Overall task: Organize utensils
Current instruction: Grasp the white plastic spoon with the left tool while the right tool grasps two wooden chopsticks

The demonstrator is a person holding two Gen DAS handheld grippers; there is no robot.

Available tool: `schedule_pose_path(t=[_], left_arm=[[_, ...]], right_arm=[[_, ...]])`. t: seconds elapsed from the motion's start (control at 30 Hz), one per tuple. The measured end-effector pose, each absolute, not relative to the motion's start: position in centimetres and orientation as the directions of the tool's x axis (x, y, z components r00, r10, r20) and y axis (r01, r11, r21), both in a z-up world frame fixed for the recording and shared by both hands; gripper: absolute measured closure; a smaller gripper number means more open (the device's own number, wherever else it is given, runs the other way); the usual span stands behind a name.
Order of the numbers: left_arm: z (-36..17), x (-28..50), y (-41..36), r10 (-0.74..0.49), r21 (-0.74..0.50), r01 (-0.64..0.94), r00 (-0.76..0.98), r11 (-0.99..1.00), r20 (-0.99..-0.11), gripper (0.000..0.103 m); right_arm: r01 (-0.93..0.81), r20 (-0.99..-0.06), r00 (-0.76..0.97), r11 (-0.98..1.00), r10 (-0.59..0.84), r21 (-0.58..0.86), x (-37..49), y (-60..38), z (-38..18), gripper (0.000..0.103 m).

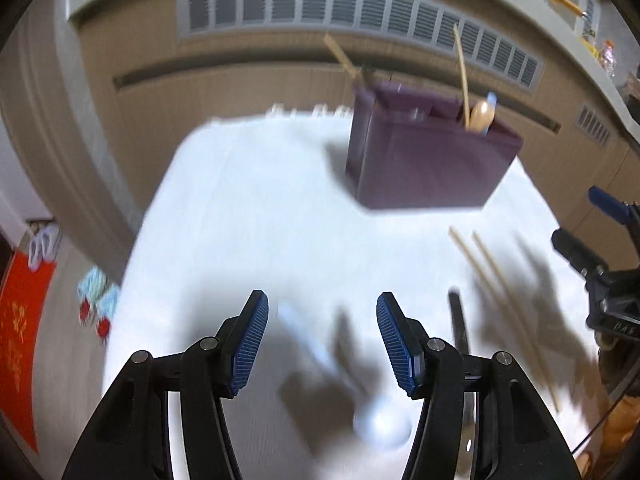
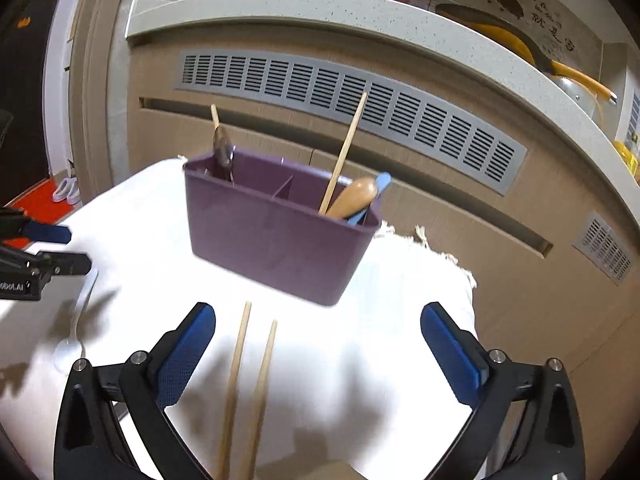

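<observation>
Both sets of jaws are wide open, nothing held. Chopsticks [image 2: 248, 384] and a white spoon [image 1: 380, 424] lie in front of the purple caddy [image 2: 276, 232]; a rushed grab could scatter them.

Purple caddy [image 2: 276, 232] upright on your white-covered bench [image 2: 360, 360], divided into compartments. Right end: one chopstick [image 2: 345, 152] leaning, wooden spoon [image 2: 356, 198], blue handle [image 2: 382, 182]. Left end: dark spoon [image 2: 222, 148] plus wooden stick. Two loose chopsticks [image 2: 248, 392] flat, side by side, before caddy. White spoon [image 1: 380, 424] flat on cloth, blurred.
</observation>
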State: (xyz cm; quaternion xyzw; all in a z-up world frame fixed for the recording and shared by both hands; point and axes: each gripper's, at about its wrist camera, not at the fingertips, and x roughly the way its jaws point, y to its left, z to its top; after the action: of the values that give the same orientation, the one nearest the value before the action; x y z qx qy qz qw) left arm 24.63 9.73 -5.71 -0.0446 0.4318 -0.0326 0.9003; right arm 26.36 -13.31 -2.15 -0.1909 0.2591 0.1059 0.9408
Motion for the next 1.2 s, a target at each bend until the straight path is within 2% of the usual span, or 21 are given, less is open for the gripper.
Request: schedule_pose_path(t=[0.13,0.27,0.47,0.53,0.67,0.77,0.83,0.93,1.0,1.1,1.2], left_arm=[[-7.9,23.8,10.1,-0.138,-0.169,-0.006,0.555,0.986,-0.82,0.046],[-8.8,23.9,10.4,-0.2,-0.253,-0.032,0.522,0.967,-0.829,0.046],[-9.5,25.4,9.7,-0.159,-0.218,-0.057,0.512,0.974,-0.844,0.05],[-9.5,25.6,9.2,-0.155,-0.206,-0.042,0.519,0.978,-0.84,0.055],[-9.7,25.6,8.2,-0.15,-0.173,0.011,0.553,0.985,-0.82,0.074],[-9.9,25.3,7.1,-0.166,-0.155,0.067,0.562,0.986,-0.81,0.086],[-9.9,25.0,6.4,-0.181,-0.152,0.099,0.561,0.984,-0.808,0.086],[-10.0,24.7,5.9,-0.188,-0.145,0.12,0.558,0.982,-0.809,0.086],[-10.0,24.5,5.9,-0.192,-0.145,0.128,0.556,0.981,-0.809,0.086],[-10.0,24.5,6.1,-0.2,-0.152,0.131,0.549,0.98,-0.811,0.085],[-10.0,24.7,6.1,-0.206,-0.157,0.136,0.541,0.978,-0.815,0.085]], right_arm=[[-0.309,-0.572,0.814,0.908,0.1,-0.282,25.3,-13.7,-3.5,0.002],[-0.34,-0.628,0.77,0.907,0.116,-0.249,24.6,-13.8,-5.0,0.002],[-0.367,-0.657,0.743,0.899,0.13,-0.238,23.9,-13.8,-6.5,0.004],[-0.376,-0.662,0.737,0.897,0.139,-0.231,23.9,-13.9,-6.6,0.016],[-0.4,-0.683,0.712,0.894,0.166,-0.2,24.2,-13.9,-6.9,0.027],[-0.428,-0.707,0.679,0.89,0.201,-0.158,24.6,-13.7,-7.2,0.04],[-0.457,-0.735,0.636,0.882,0.234,-0.115,25.1,-13.4,-7.4,0.064],[-0.491,-0.761,0.596,0.867,0.259,-0.09,26.0,-12.3,-7.7,0.082],[-0.505,-0.769,0.579,0.86,0.271,-0.076,26.5,-11.8,-7.8,0.089],[-0.505,-0.793,0.528,0.863,0.304,-0.005,28.0,-11.6,-8.1,0.091],[-0.469,-0.802,0.528,0.883,0.28,0.0,29.4,-11.6,-8.5,0.091]])
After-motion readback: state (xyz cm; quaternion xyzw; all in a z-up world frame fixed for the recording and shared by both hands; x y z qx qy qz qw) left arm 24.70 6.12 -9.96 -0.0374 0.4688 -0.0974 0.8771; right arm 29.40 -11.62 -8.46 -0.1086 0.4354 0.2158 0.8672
